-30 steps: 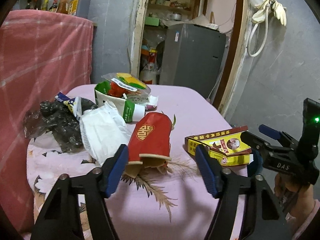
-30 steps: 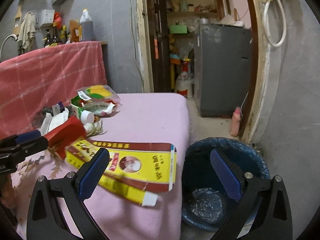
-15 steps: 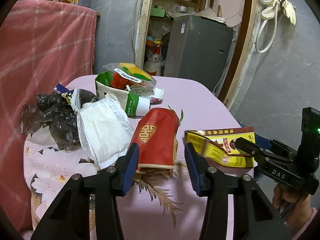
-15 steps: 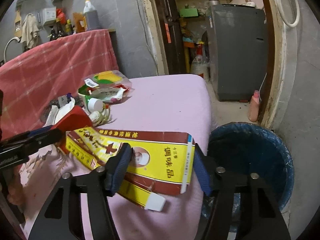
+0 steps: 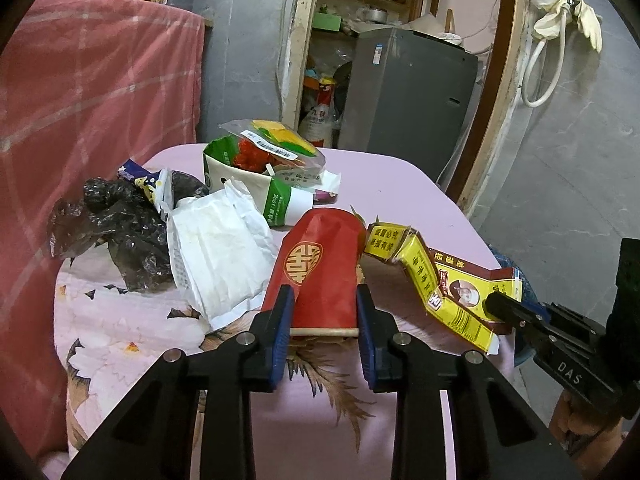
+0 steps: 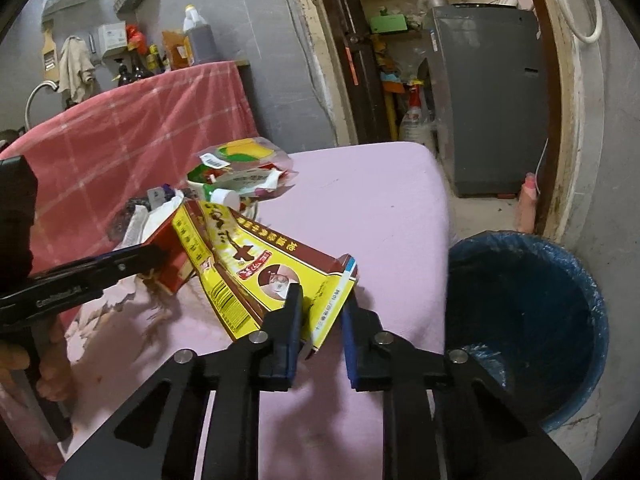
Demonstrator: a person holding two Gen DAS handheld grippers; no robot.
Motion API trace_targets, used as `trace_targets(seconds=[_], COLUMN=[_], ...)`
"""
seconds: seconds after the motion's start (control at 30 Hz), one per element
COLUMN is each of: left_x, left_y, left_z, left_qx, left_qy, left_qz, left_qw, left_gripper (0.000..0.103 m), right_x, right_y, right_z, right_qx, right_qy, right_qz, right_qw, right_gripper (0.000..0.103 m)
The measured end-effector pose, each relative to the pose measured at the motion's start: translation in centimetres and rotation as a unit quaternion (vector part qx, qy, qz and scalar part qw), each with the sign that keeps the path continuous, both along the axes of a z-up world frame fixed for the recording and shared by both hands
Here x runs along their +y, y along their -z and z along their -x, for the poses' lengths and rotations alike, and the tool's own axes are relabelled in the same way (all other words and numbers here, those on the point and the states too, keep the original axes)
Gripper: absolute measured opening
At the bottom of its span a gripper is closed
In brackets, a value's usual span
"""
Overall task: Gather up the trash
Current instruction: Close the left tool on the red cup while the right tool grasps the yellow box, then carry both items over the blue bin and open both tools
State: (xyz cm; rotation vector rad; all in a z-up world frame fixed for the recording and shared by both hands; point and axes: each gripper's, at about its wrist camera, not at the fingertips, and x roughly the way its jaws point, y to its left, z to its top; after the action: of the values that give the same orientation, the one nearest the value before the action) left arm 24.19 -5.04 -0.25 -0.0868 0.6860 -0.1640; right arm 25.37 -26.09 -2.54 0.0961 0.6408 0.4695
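The left hand-held gripper [image 5: 324, 312] has just closed onto the near end of the red paper cup [image 5: 320, 268], and the right hand-held gripper [image 6: 320, 320] has just closed onto the crumpled yellow carton [image 6: 276, 276], lifting its end off the pink-clothed worktop [image 6: 380, 208]. Both grips look meant for the blue-lined bin [image 6: 524, 300] just beside the worktop (a doorway and grey cabinet stand behind). More wrappers [image 5: 216, 248] remain.

The worktop [image 5: 400, 200] has a pink cloth with a flower and feather print at its near end. On it lie a crumpled black plastic bag [image 5: 116, 224], a white paper bag [image 5: 216, 256], a green-and-white carton [image 5: 260, 184] with wrappers in it, a red paper cup [image 5: 320, 268] on its side, and a bent yellow box [image 5: 440, 280]. On the floor [image 6: 480, 212] beside the worktop stands a blue bin [image 6: 528, 304].
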Motion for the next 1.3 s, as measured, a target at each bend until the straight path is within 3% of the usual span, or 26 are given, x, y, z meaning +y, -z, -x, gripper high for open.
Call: trace_targets(seconds=[0.1,0.3,0.53,0.7,1.03,1.3], left_x=[0.0,0.2,-0.8,-3.0,-9.5,-15.8], left_y=[-0.2,-0.6,-1.5,-2.2,-3.2,-2.3], left_z=[0.4,1.6,3.4,3.5,0.3,-3.8], left_qx=[-0.007,-0.026,-0.061,-0.066,-0.075,-0.047], left_qy=[-0.006,-0.014,-0.006,0.01,0.049,0.076], left_qz=[0.001,0.015,0.039,0.064,0.106,0.118], left_qw=[1.0,0.9994,0.9974,0.9957,0.9903,0.989], left_gripper=[0.025,0.025,0.025,0.025,0.025,0.025], right_x=[0.3,0.6,0.3,-0.8,-6.6,-11.4], right_y=[-0.2,-1.4,-3.6,-4.7,-6.0,-4.9], right_z=[0.7,2.6,4.9,5.1,3.4,0.3], right_qx=[-0.01,-0.071,-0.162,-0.193,-0.212,-0.186], right_qy=[0.001,0.03,0.073,0.103,0.176,0.196], right_qz=[0.002,0.036,0.073,0.086,0.077,0.06], right_qw=[1.0,0.996,0.981,0.972,0.958,0.961], right_gripper=[0.005,0.002,0.001,0.001,0.001,0.001])
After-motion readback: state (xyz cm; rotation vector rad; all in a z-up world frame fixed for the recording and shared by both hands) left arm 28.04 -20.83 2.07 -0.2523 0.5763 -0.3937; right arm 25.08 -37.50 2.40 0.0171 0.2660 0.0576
